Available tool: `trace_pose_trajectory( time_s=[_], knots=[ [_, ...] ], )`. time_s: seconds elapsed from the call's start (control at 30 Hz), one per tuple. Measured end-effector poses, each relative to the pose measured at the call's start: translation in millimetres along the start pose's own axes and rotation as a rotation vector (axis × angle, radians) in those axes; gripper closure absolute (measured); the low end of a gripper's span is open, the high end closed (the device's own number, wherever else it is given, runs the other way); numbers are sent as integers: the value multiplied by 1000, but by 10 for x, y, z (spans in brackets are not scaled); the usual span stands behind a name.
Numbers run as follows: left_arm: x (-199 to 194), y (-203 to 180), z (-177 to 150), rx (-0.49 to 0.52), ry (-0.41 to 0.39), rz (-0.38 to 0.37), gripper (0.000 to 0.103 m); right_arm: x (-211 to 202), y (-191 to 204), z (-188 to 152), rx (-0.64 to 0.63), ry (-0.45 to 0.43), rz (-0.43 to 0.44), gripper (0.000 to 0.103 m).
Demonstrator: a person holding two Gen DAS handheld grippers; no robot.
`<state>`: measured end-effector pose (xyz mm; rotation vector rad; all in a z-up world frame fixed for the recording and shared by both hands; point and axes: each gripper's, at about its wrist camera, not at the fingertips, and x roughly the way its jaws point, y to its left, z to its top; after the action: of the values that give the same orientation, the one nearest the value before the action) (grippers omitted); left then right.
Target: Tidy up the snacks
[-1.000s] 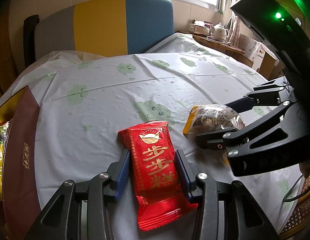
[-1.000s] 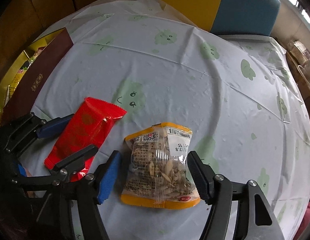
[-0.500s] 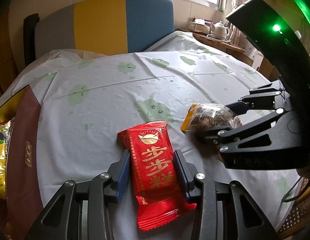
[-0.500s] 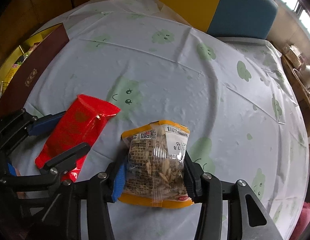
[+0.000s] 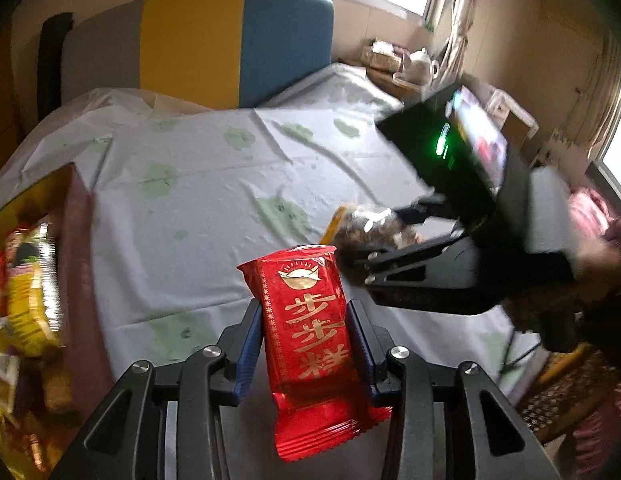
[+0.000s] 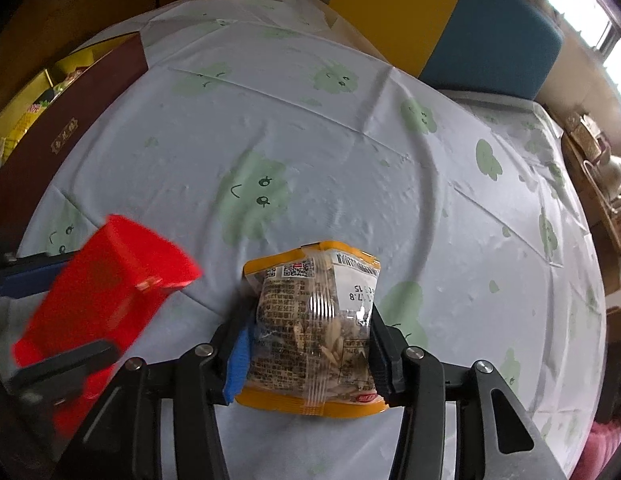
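Note:
A red snack packet (image 5: 310,344) with gold characters hangs clear of the table between the blue pads of my left gripper (image 5: 303,309), which is shut on it. The right wrist view shows the same red packet (image 6: 106,280) blurred at the left. A clear, yellow-edged seed packet (image 6: 310,280) lies on the white tablecloth (image 6: 350,152), and my right gripper (image 6: 308,320) is shut on its sides. From the left wrist view, the seed packet (image 5: 366,224) shows at the right in the black right gripper (image 5: 384,236).
A maroon-walled box (image 5: 76,240) with a gold inside holds several snack packets at the table's left edge; it is also the box (image 6: 70,120) in the right view. A grey, yellow and blue chair back (image 5: 198,44) stands behind. A teapot (image 5: 420,66) sits on a side table.
My left gripper has lifted the red packet off the cloth and swung left toward the box. My right gripper has closed on the seed packet and stayed in place.

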<state>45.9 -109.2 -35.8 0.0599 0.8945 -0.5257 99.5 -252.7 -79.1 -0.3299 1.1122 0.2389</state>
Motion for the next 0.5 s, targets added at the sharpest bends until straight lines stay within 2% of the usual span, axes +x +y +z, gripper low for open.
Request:
trace_pose_trajectory(
  time_s=[0.1,0.23,0.43,0.5],
  knots=[
    [-257,227,52,-66,-29,-5,61,-18,19,-8,-8,-4,-5,53],
    [-566,613,70,-163,-70,50,61,-30,23,-21,-7,-8,-5,53],
    [-868,1470,-45,-406,-91,163,61,-67,61,-49,-6,-14,-14,53],
    [-939,1815,-109,-521,-88,194,61,-69,71,-53,-11,-17,-19,53]
  ],
)
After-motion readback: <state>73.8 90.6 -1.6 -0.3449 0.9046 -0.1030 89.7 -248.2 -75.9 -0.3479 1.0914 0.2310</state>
